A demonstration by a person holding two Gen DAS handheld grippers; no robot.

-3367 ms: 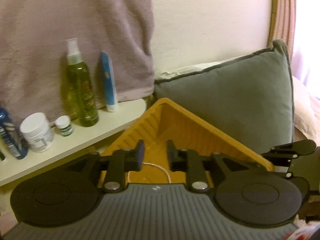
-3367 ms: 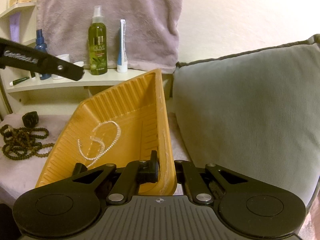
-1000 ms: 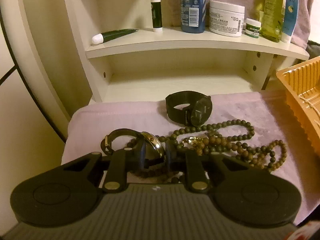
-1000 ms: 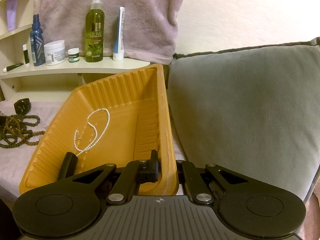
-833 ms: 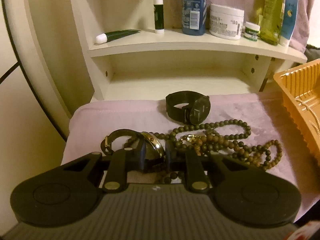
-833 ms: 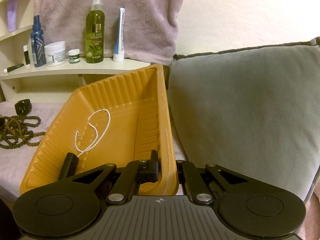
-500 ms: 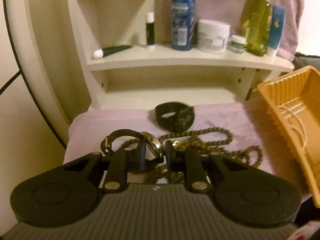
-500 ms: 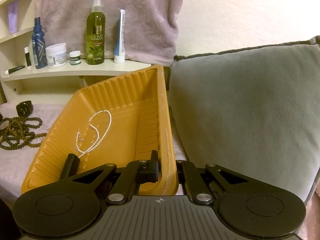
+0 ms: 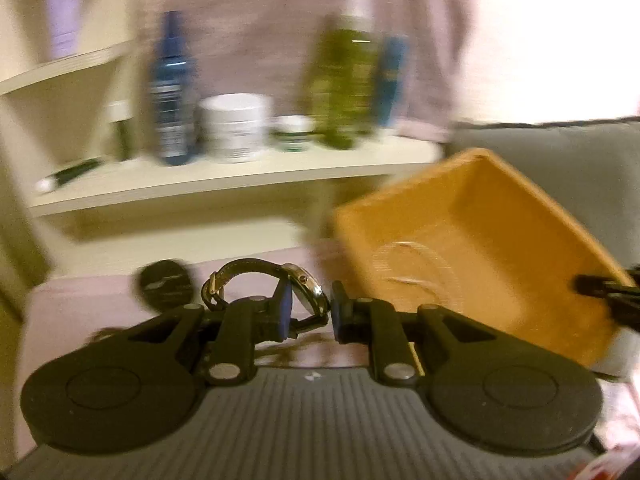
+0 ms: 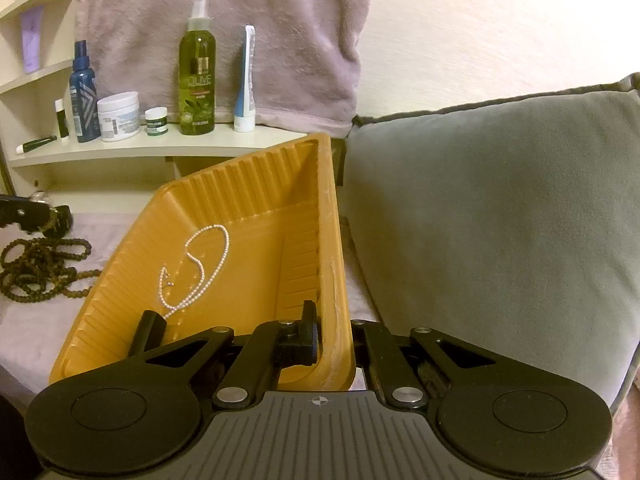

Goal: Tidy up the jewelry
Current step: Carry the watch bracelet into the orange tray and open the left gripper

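A grey cushion (image 10: pixel 500 216) stands just beside the tilted orange tray (image 10: pixel 224 216). The right gripper (image 10: pixel 336 334) pinches the tray's near right rim, jaws pressed onto it. A pearl necklace (image 10: pixel 200 264) lies on the tray's floor. The left gripper (image 9: pixel 308 312) clamps a gold-rimmed watch (image 9: pixel 298 288), lifted near the tray's left edge.

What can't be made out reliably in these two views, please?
- Left wrist view: motion blur smears the shelf bottles; labels unreadable.
- Left wrist view: the watch dial is edge-on between the left gripper fingers.
- Right wrist view: the tray rim hides the right gripper pads' contact.
- Right wrist view: the bead necklace is cut by the left edge.
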